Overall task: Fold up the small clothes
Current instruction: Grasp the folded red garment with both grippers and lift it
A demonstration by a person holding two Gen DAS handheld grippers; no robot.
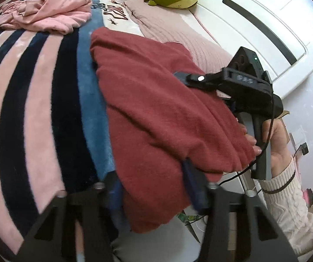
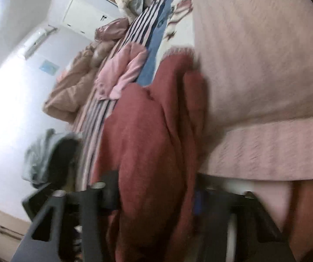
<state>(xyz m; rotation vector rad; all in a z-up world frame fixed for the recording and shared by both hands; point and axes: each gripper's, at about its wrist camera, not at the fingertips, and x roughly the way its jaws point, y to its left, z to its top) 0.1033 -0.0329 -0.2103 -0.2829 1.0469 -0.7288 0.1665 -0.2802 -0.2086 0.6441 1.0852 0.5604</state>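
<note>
Straddling red garment, left tool, right tool tilted.

red garment | fuzzy dark-red knit, partly folded, layered creases | lies on striped blanket, near edge hanging off bed edge || pink garment | light pink, crumpled heap, unfolded | on the blanket, apart from red one

Red garment is presenting as matt, fuzzy fleece-like cloth. Striped blanket is showing plush, napped pile. Pink garment is appearing as thin, soft cloth. Right gripper is showing matt black plastic.
</note>
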